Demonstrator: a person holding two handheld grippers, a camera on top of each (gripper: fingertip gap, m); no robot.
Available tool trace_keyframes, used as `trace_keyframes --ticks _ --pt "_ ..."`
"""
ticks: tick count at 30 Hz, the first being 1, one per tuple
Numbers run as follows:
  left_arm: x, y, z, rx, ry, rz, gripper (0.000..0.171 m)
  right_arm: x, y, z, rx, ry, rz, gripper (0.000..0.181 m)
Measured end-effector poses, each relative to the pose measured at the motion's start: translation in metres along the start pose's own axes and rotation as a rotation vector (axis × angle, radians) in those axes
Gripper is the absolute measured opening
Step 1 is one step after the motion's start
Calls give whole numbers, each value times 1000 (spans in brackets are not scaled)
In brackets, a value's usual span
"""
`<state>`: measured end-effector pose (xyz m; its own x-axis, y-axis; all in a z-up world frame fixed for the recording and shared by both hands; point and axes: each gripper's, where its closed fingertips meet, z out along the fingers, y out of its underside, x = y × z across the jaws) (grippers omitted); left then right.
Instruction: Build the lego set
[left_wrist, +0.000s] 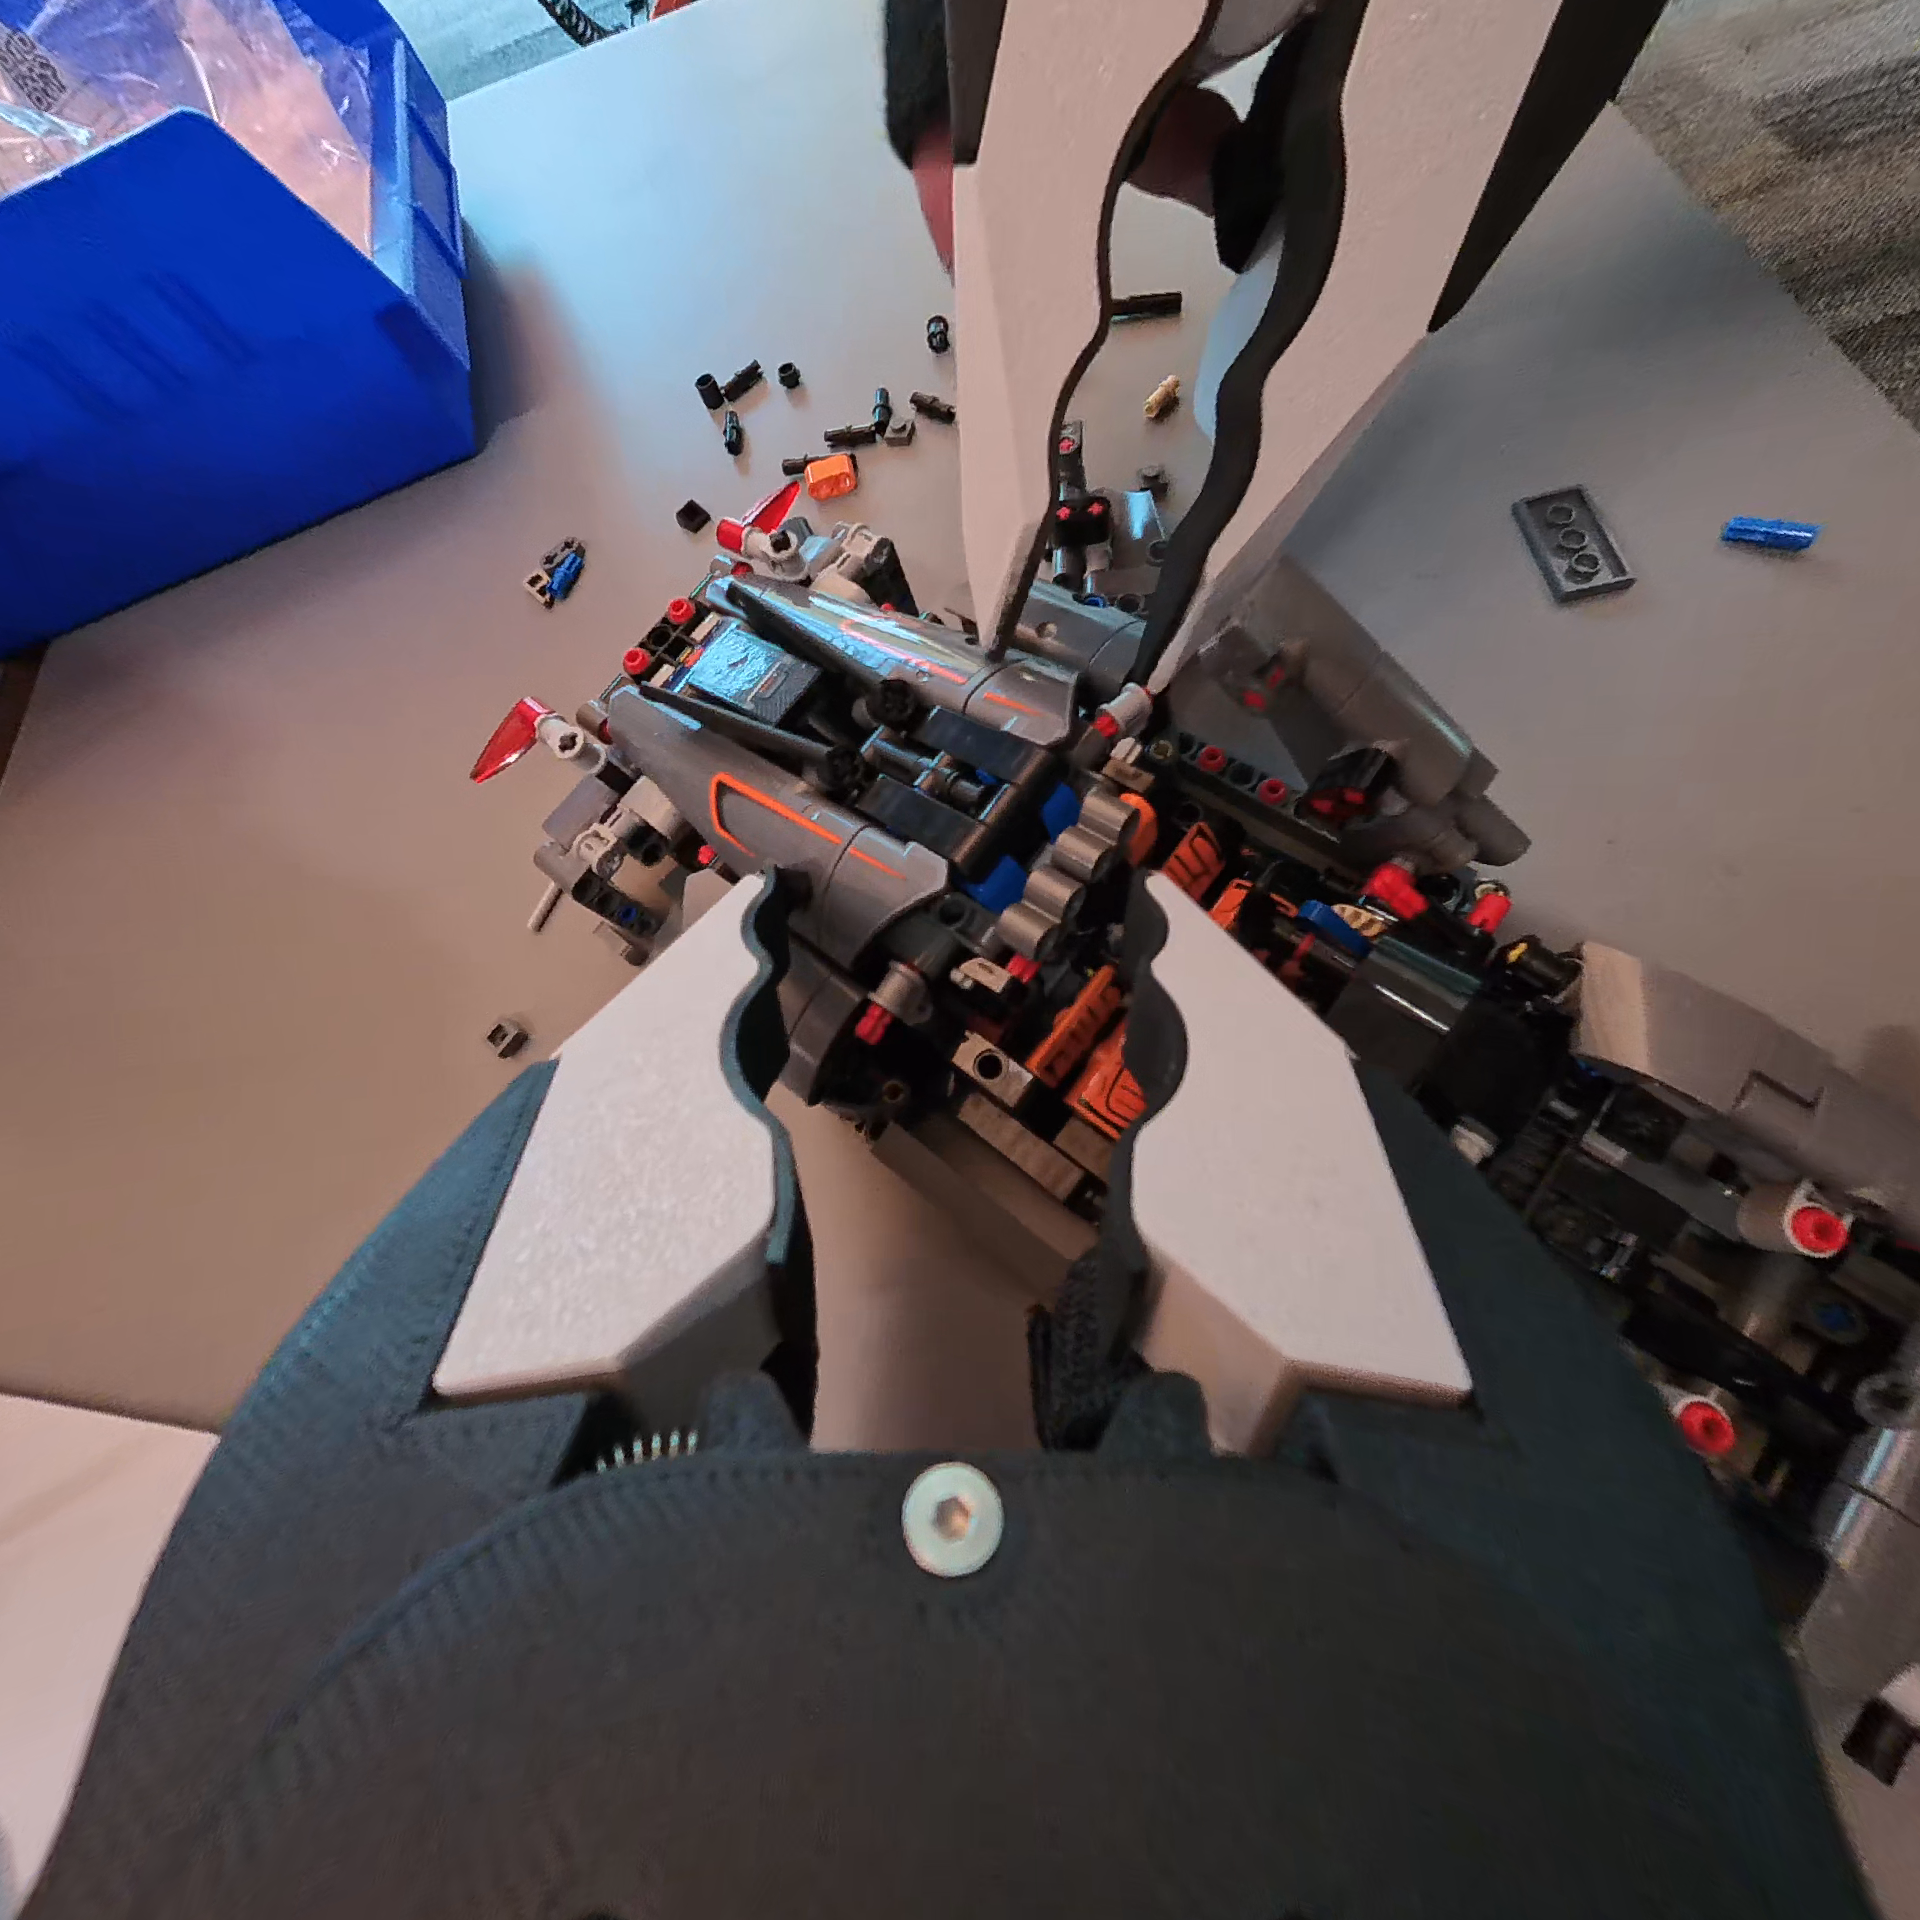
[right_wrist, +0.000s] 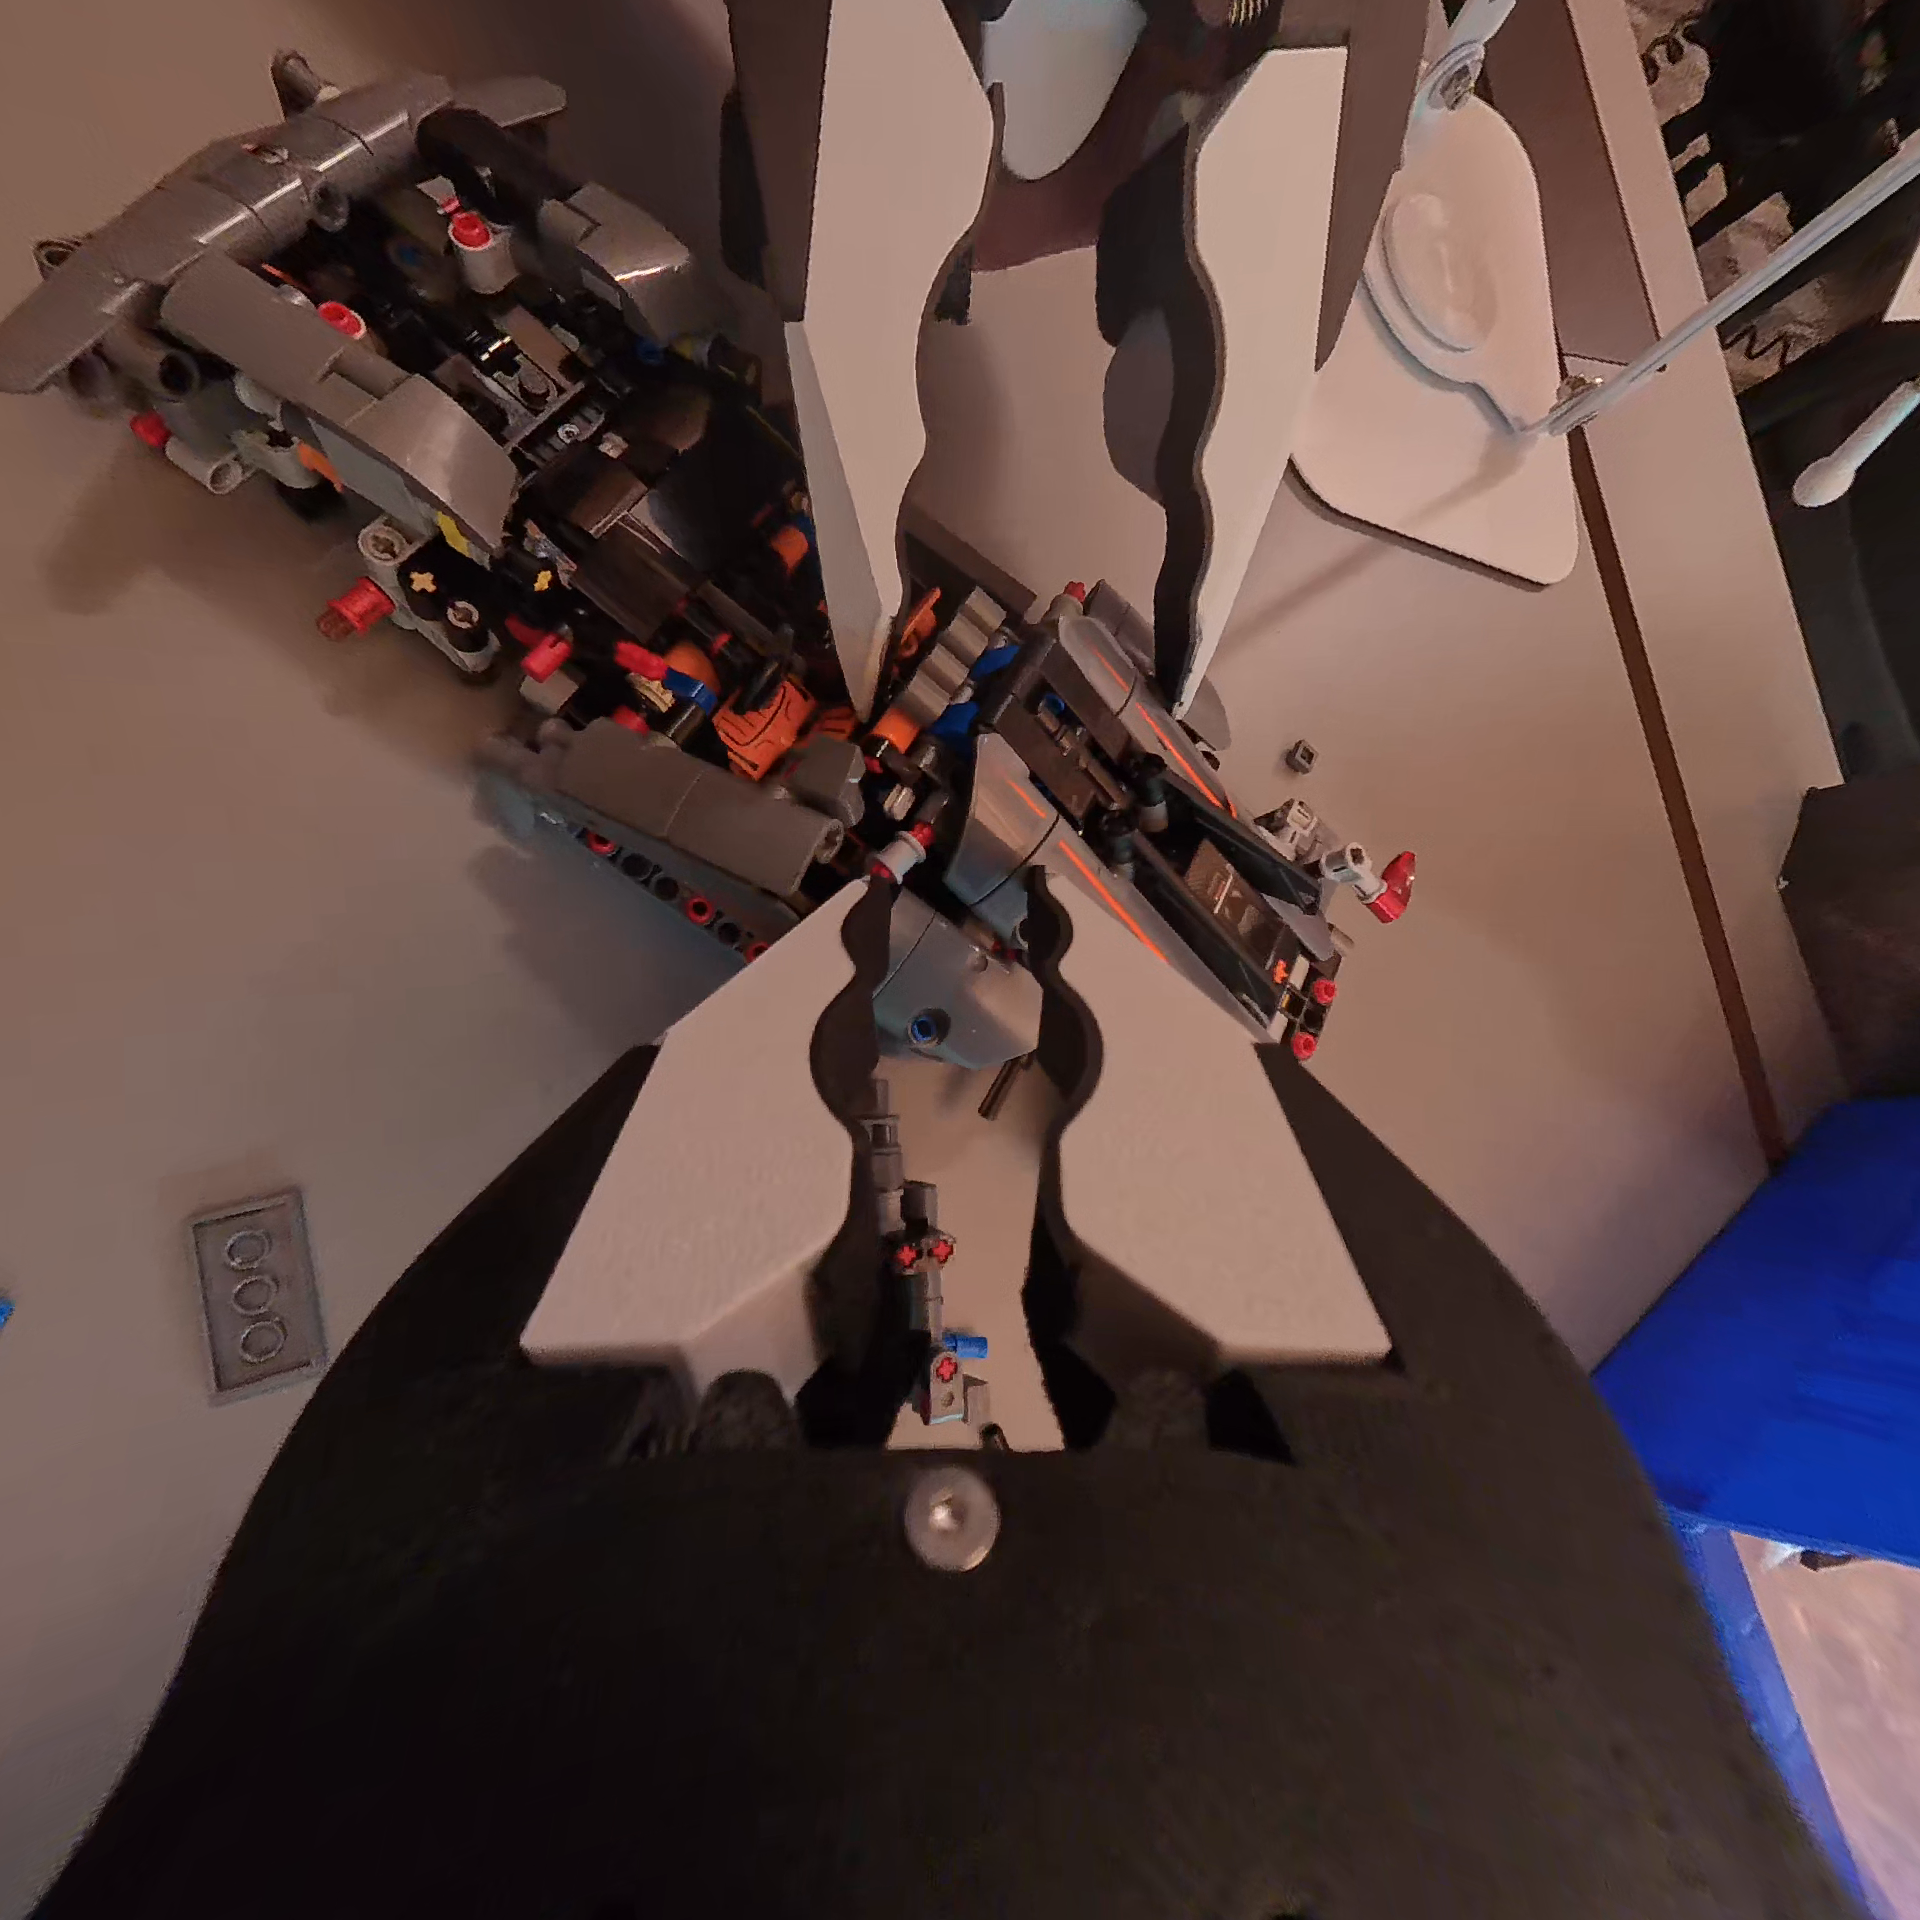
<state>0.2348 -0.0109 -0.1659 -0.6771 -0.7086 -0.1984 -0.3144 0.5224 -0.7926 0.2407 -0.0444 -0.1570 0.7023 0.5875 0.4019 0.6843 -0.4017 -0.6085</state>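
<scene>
A grey, black and orange lego car model (left_wrist: 831, 790) lies on the table, also in the right wrist view (right_wrist: 644, 790). My left gripper (left_wrist: 956, 883) is shut across the model's rear body, one finger on each side. It enters the right wrist view from the top (right_wrist: 1029, 681). My right gripper (right_wrist: 951, 894) comes from the opposite side and is shut on a grey curved panel (right_wrist: 945, 987) at the model's edge. It shows at the top of the left wrist view (left_wrist: 1070, 670). A small grey subassembly (right_wrist: 914, 1247) with red pins lies on the table under my right gripper.
A blue bin (left_wrist: 208, 364) stands at the left, also in the right wrist view (right_wrist: 1787, 1330). Loose small pieces (left_wrist: 831, 416) lie beyond the model. A grey flat plate (left_wrist: 1571, 542) and a blue pin (left_wrist: 1769, 533) lie to the right. A white stand base (right_wrist: 1455, 416) sits near the table edge. The gap from one gripper's tips to the other's is roughly 4 cm. It is some 12 cm from my right tips to the grey flat plate (left_wrist: 1571, 542). Look for it in the right wrist view (right_wrist: 248, 1283) too.
</scene>
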Motion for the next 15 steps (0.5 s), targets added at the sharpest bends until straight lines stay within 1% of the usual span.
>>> trace_keyframes --ticks 4,15 --pt "0 0 0 20 -11 -13 64 0 0 1 21 14 45 24" --pt "-2 1 -1 27 -36 -25 64 1 0 1 44 10 92 22"
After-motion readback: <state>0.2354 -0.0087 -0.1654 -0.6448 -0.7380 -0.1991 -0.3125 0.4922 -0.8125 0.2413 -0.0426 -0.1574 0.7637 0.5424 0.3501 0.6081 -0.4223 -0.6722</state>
